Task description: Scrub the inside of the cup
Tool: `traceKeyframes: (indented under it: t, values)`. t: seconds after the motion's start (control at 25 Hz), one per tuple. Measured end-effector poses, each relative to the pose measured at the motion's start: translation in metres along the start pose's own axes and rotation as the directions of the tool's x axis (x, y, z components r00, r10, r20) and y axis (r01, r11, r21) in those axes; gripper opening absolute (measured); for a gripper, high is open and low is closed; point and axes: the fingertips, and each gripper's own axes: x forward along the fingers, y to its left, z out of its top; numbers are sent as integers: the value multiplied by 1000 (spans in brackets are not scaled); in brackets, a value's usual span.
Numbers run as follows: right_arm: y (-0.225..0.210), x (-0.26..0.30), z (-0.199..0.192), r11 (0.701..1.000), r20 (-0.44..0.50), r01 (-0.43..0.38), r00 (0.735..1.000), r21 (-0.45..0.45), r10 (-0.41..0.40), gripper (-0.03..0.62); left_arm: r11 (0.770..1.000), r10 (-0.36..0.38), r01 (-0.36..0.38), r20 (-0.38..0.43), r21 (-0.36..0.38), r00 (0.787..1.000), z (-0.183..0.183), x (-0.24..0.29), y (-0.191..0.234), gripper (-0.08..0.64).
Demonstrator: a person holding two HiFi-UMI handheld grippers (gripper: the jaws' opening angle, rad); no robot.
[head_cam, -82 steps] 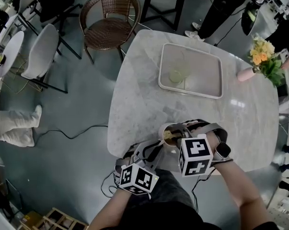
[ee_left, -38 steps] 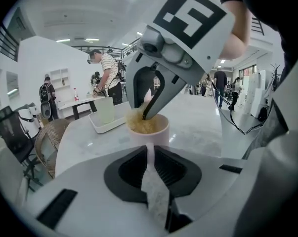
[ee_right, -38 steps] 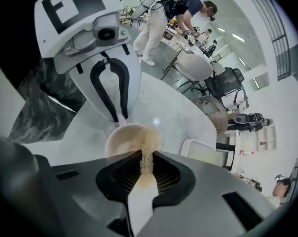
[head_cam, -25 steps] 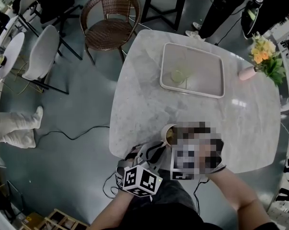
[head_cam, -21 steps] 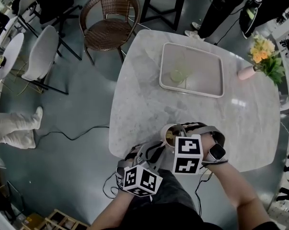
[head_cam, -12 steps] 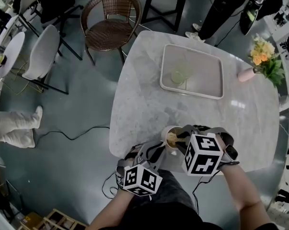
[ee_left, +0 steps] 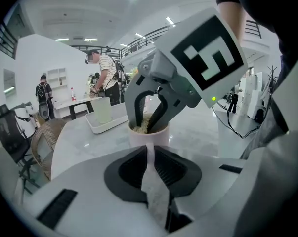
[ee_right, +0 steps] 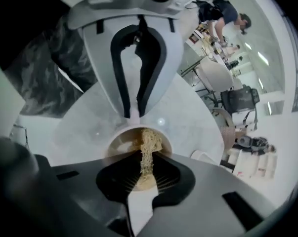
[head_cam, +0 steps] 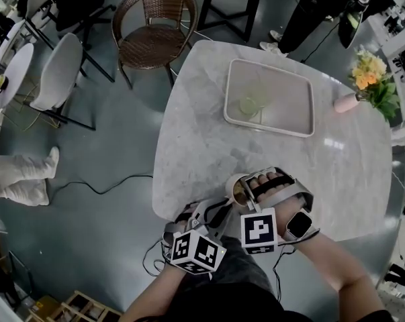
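A white cup (head_cam: 234, 184) stands near the front edge of the marble table (head_cam: 202, 139). My left gripper (head_cam: 220, 208) is shut on the cup's handle, which shows as a white strip between the jaws of the left gripper (ee_left: 149, 154). My right gripper (head_cam: 243, 194) reaches down into the cup, shut on a tan fibrous scrubber (ee_right: 148, 149). In the right gripper view the scrubber sticks out past the right gripper (ee_right: 145, 163) into the cup (ee_right: 120, 143). The left gripper view shows the right gripper (ee_left: 147, 123) with both fingers inside the cup (ee_left: 149, 134).
At the back of the table a white tray (head_cam: 293, 109) holds a small glass (head_cam: 248, 106). A pink vase of flowers (head_cam: 367, 79) stands at the far right. A wicker chair (head_cam: 152, 29) is beyond the table. People stand in the background.
My right gripper has swung over the cup, its marker cube going from right of the cup toward me, with the scrubber staying in the cup. Left gripper and cup hold still.
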Motion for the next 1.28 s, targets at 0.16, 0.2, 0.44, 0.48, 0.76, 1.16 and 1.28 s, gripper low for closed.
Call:
traceKeyframes:
  t: [0.16, 0.2, 0.44, 0.48, 0.76, 1.16, 1.28]
  values:
    - [16, -10, 9, 924, 163, -315, 945, 216, 284, 63, 1000, 5, -5, -11, -2, 1000, 0, -2, 1, 56]
    - [18, -15, 12, 889, 219, -385, 916, 247, 336, 63, 1000, 8, -8, -15, 0, 1000, 0, -2, 1, 57]
    - [10, -53, 10, 779, 406, -517, 836, 355, 370, 63, 1000, 7, -7, -19, 12, 1000, 0, -1, 1, 57]
    - [8, -57, 9, 776, 417, -515, 835, 363, 358, 63, 1000, 8, -7, -19, 12, 1000, 0, -1, 1, 57]
    - [-13, -50, 2, 795, 402, -364, 900, 485, 167, 63, 1000, -2, 2, -21, 16, 1000, 0, -1, 2, 55]
    - [-2, -50, -4, 915, 178, -176, 977, 364, 117, 63, 1000, 9, -8, -33, 12, 999, 1, 0, 4, 55]
    - [0, -54, 8, 900, 247, -223, 960, 374, 136, 63, 1000, 11, -11, -33, 7, 999, 0, 1, 5, 55]
